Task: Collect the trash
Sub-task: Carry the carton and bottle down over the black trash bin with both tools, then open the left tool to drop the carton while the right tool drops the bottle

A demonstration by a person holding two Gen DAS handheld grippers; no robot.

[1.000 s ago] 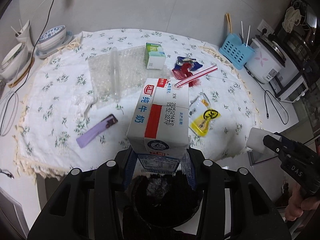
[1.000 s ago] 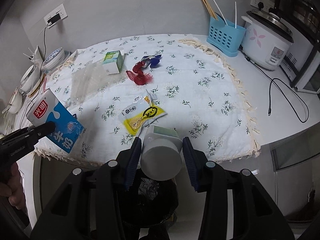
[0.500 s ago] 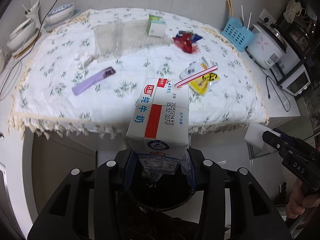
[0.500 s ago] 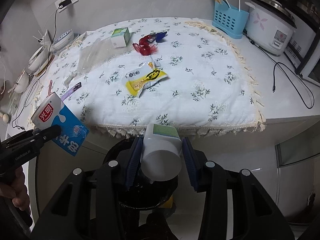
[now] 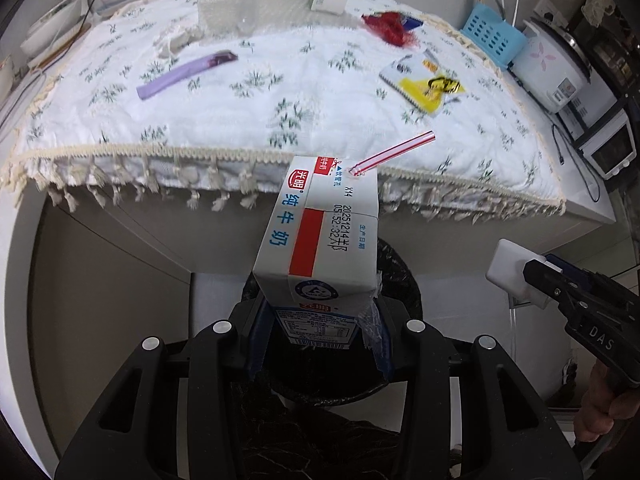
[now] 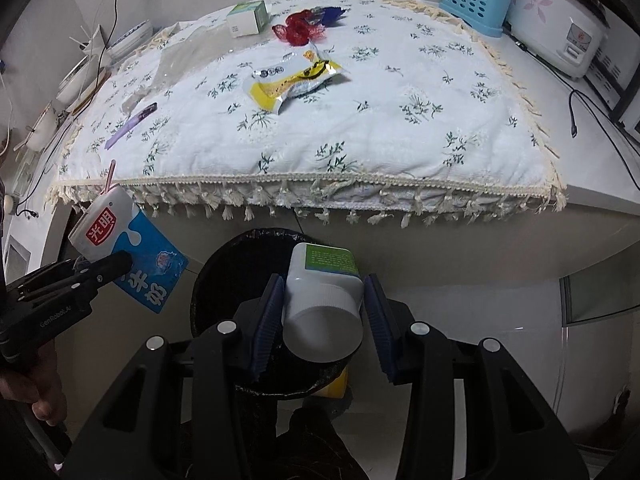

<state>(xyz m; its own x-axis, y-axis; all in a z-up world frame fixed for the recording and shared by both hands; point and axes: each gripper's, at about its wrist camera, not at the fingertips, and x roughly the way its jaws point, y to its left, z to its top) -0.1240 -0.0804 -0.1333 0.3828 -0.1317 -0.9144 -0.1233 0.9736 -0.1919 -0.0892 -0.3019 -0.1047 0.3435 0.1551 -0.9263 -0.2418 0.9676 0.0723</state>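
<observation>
My left gripper (image 5: 318, 328) is shut on a white and blue milk carton (image 5: 320, 240) with a red-striped straw (image 5: 394, 150). The carton hangs over a black-lined trash bin (image 5: 400, 280) below the table's front edge. My right gripper (image 6: 323, 308) is shut on a white plastic bottle (image 6: 324, 300) with a green label, above the same bin (image 6: 224, 264). In the right wrist view the left gripper (image 6: 100, 270) and carton (image 6: 120, 248) show at the left. In the left wrist view the right gripper (image 5: 532, 280) shows at the right with the bottle (image 5: 508, 268).
On the floral tablecloth (image 6: 360, 120) lie a yellow snack wrapper (image 6: 296, 80), a purple wrapper (image 6: 132, 124), red netting (image 6: 298, 30), a small green-white box (image 6: 248, 18) and bubble wrap (image 5: 240, 16). A blue basket (image 6: 474, 6), a rice cooker (image 6: 556, 28) and bowls (image 5: 52, 28) stand around the cloth.
Both grippers have sunk and pulled back from above the table to below its front edge, over the bin. Each still holds its item.
</observation>
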